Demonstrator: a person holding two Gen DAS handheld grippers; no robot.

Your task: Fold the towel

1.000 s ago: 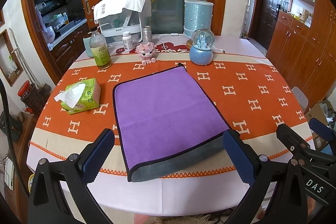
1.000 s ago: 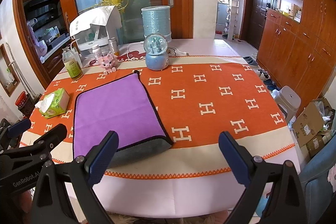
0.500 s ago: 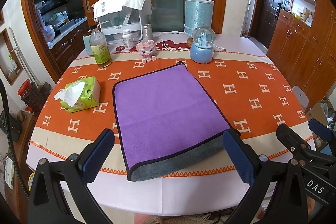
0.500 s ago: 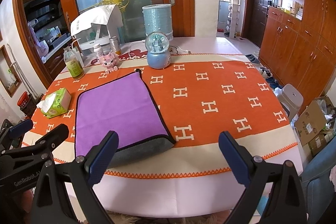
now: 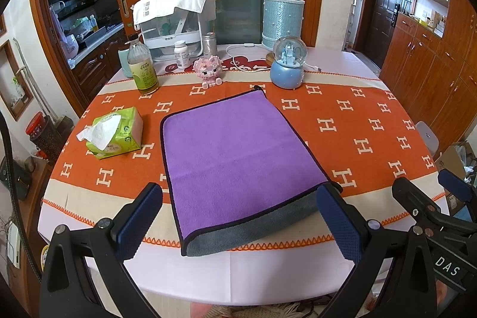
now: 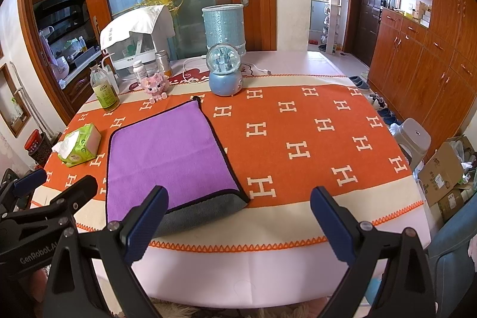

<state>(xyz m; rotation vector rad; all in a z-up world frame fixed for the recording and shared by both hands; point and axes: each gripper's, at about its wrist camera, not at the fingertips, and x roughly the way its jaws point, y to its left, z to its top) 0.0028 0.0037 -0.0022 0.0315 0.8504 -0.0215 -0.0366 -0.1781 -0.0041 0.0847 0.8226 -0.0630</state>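
Observation:
A purple towel point(image 5: 238, 151) with a dark edge lies flat on the orange tablecloth, folded over, its grey underside point(image 5: 253, 231) showing at the near end. It also shows in the right wrist view point(image 6: 170, 151). My left gripper point(image 5: 238, 222) is open and empty, held above the table's near edge, with the towel's near end between its fingers in the view. My right gripper point(image 6: 238, 225) is open and empty, to the right of the towel's near right corner. Each gripper shows at the edge of the other's view.
A green tissue pack point(image 5: 114, 133) lies left of the towel. At the far side stand a bottle point(image 5: 143, 70), a pink toy point(image 5: 208, 70), a snow globe point(image 5: 287, 64), a blue cylinder point(image 5: 281, 20) and a white appliance point(image 5: 173, 26). Cabinets, a stool point(image 6: 413, 142) and boxes stand right.
Both grippers have drawn slightly back and up from the table; they stay open. The towel has not moved.

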